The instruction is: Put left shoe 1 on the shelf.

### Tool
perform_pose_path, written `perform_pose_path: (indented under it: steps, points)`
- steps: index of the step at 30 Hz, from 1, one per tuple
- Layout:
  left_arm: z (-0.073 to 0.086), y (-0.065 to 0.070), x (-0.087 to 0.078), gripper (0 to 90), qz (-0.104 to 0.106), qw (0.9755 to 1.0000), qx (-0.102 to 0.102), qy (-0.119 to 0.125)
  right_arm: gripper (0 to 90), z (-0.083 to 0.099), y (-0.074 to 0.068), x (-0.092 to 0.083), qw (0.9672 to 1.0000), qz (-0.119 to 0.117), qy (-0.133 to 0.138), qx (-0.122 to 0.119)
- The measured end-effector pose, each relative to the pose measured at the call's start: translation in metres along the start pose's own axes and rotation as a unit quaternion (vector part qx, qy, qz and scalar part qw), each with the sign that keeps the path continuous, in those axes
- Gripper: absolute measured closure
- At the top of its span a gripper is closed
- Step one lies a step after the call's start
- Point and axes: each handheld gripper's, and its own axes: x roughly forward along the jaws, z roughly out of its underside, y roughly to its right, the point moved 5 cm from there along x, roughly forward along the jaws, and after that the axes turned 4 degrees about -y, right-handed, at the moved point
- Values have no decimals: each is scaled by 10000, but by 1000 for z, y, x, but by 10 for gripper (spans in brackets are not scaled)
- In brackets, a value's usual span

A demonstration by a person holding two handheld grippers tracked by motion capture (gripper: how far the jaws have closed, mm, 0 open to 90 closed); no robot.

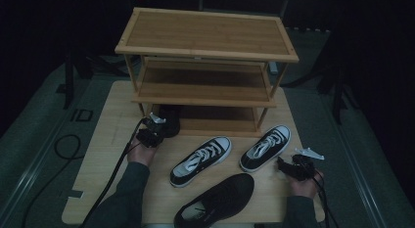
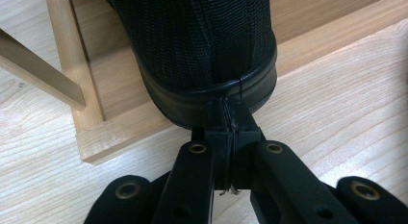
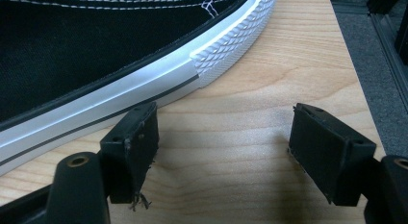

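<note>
Left gripper view shows the left gripper (image 2: 230, 119) pinching the black shoe (image 2: 202, 46) at its heel edge on the rack's bottom shelf (image 2: 120, 123); push it deeper squarely, while the right gripper (image 3: 223, 152) waits spread.

Probably lab: dark stands (image 1: 73, 66), cables (image 1: 63, 145).

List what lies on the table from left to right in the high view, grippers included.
Left gripper shut at the heel of the black shoe on the rack's bottom shelf → left black-and-white sneaker → right black-and-white sneaker → right gripper, fingers open.
</note>
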Motion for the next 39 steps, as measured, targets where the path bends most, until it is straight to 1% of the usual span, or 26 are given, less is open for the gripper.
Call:
perform_pose_path:
  steps: [6,9,12,16,17,19,21,23,25,31,33,36,39]
  points:
    - [-1,-2,1,889,-34,10000,-48,-17,255,0,0,0,10000,-2,-1,1]
    - [-1,-1,0,859,-29,10000,-32,-10,255,0,0,0,10000,-1,0,-3]
    - [0,4,-4,841,50,10000,63,35,255,0,0,0,10000,-2,0,-2]
    - [0,15,-13,827,254,9992,277,148,255,0,0,0,10000,-3,-1,0]
    - [1,18,-15,827,264,9990,332,161,255,0,0,0,10000,-4,-1,0]
    - [2,24,-19,828,331,9982,460,189,255,0,0,0,10000,-3,-1,0]
    - [4,30,-23,838,489,9970,558,225,255,0,0,0,10000,-4,-2,0]
    - [7,35,-27,863,594,9957,677,219,255,0,0,0,10000,-3,0,-2]
    - [11,40,-32,891,758,9944,689,274,255,0,0,0,10000,-3,0,-1]
    - [27,49,-46,900,998,9916,779,270,255,0,0,0,10000,-3,-1,-5]
    - [32,50,-51,900,1104,9903,791,287,255,0,0,0,10000,-3,0,-4]
    - [39,52,-56,900,1127,9896,865,233,255,0,0,0,10000,-4,2,0]
    - [45,54,-59,900,1186,9882,951,203,255,0,0,0,10000,-4,1,1]
